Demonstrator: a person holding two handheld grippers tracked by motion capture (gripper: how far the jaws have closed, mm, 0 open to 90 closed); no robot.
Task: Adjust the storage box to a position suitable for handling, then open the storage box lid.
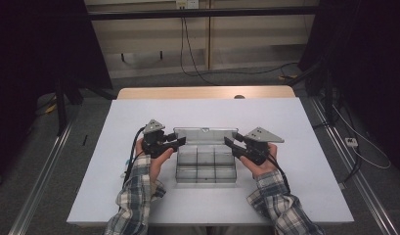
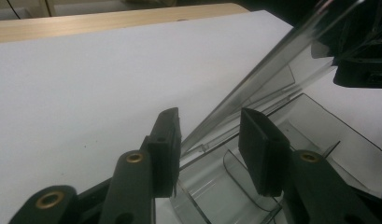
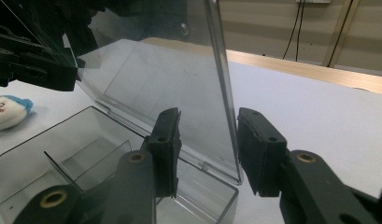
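Observation:
A clear plastic compartment box (image 1: 206, 169) sits mid-table with its lid (image 1: 205, 135) raised upright. My left gripper (image 1: 181, 141) is at the lid's left edge and my right gripper (image 1: 229, 142) at its right edge. In the left gripper view the left gripper (image 2: 209, 144) is open, and the lid's edge (image 2: 254, 79) runs between the jaws without being clamped. In the right gripper view the right gripper (image 3: 207, 144) is open too, its jaws either side of the lid's edge (image 3: 224, 93). The box compartments (image 3: 86, 154) look empty.
The box rests on a white board (image 1: 285, 127) over a wooden table (image 1: 202, 92). A small white and blue plush toy (image 3: 9, 112) lies on the board beyond the box's far side. Metal rails and cables run along the floor on both sides.

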